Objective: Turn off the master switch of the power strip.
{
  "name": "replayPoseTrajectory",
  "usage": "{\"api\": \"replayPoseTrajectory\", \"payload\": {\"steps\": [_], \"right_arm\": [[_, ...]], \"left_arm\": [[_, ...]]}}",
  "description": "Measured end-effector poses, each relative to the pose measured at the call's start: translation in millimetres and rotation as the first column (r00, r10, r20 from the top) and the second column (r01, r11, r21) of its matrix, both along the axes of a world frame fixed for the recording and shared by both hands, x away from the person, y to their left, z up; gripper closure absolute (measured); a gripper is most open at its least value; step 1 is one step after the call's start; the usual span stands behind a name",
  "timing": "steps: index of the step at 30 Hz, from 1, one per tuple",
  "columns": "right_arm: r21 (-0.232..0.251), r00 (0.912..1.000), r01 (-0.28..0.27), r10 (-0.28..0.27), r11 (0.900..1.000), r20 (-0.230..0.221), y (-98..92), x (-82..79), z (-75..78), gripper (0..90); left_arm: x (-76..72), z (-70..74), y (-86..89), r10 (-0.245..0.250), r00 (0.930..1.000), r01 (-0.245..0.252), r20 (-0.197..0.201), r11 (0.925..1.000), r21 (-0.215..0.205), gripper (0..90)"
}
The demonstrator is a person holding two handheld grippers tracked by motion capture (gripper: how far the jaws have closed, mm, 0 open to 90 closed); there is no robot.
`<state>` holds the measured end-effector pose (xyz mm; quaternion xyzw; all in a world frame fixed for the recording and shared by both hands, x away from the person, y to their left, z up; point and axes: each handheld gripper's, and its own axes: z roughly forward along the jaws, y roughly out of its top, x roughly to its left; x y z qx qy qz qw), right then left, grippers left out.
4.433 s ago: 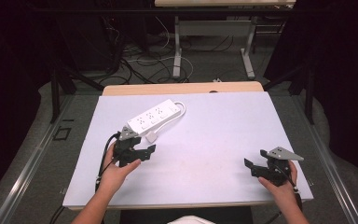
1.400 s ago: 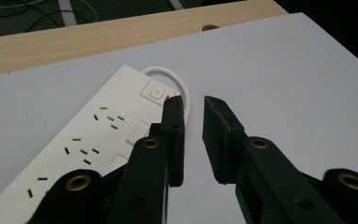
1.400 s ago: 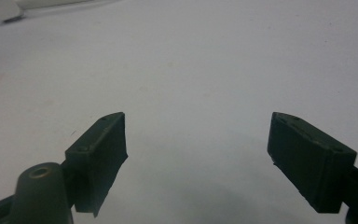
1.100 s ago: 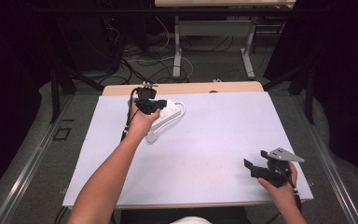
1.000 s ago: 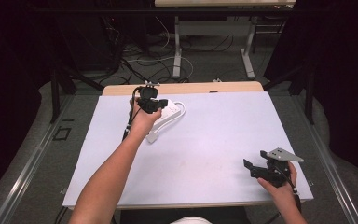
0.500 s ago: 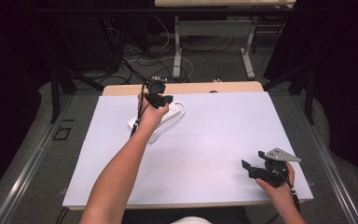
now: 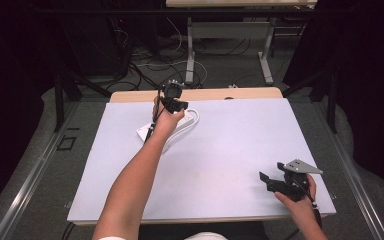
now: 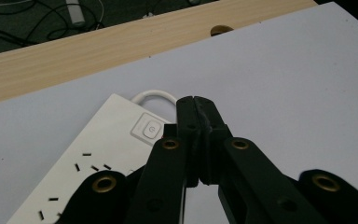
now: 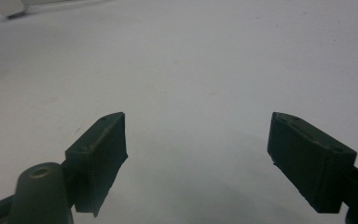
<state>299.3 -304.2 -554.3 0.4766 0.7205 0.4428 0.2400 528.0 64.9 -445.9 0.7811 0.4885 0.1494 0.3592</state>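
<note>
Holding my left gripper (image 8: 196,103) clenched empty just above the power strip (image 8: 98,154) switch (image 8: 149,129); right gripper (image 9: 198,158) released.

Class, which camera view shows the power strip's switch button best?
The left gripper view: the switch button sits close and sharp on the power strip. In the high view the person's hand largely covers that end. The right gripper view catches a white corner, no button.

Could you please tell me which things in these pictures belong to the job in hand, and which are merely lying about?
In the job:
- white power strip, with its switch
- left gripper, shut, just above the switch end

Lying about:
- right gripper, open over bare table
- cables on the floor
- wooden table edge
</note>
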Motion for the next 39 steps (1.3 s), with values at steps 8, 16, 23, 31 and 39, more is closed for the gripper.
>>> {"api": "replayPoseTrajectory", "payload": {"steps": [8,16,23,31,39], "right_arm": [[0.014,0.9999,0.008,-0.008,1.0,-0.013,-2.7,-2.7,0.1,19.2],[0.014,1.0,0.002,-0.002,1.0,-0.009,-4.2,-2.5,-0.3,19.3],[0.021,0.9999,0.007,-0.007,1.0,-0.01,-5.0,-1.8,-0.6,19.3],[0.018,0.9998,0.009,-0.009,1.0,-0.017,-6.6,-0.8,-2.1,19.2],[0.025,0.9998,0.014,-0.014,1.0,-0.016,-7.2,-1.6,-0.9,19.2]], "left_arm": [[11.7,-12.2,-3.5,0.006,0.9994,-0.006,-0.034,0.9999,0.016,90.0],[19.8,-20.9,-0.2,0.038,0.9985,-0.037,-0.041,0.9992,0.016,90.0],[30.2,-33.1,4.0,0.051,0.9966,-0.05,-0.064,0.9986,0.017,90.0],[39.1,-48.3,6.1,0.065,0.9928,-0.063,-0.101,0.9976,0.03,90.0],[43.7,-57.4,3.1,0.071,0.9916,-0.067,-0.108,0.997,0.037,90.0]]}}
